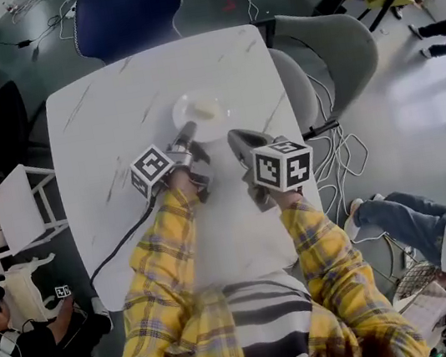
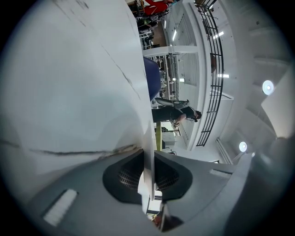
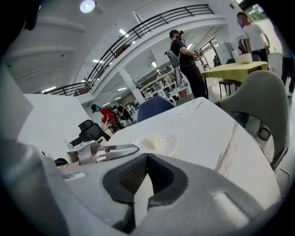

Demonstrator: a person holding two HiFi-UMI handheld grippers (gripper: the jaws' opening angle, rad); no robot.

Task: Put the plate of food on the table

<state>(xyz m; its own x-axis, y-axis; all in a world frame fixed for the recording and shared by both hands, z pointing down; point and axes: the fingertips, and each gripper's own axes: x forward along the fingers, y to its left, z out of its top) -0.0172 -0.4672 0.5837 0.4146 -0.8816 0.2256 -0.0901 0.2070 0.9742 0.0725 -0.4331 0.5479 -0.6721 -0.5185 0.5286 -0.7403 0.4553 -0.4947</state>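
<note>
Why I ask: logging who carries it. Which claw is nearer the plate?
Left. The left claw is clamped on the rim of the plate at its near-left edge; the right claw, shut and empty, hangs just short of its near side.

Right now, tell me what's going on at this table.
A person works two handheld claws over a white marbled table. The left claw is shut on the near rim of a white plate carrying a pale piece of food; the plate looks to be lying on the tabletop. The right claw is shut and empty, just short of the plate.
</note>
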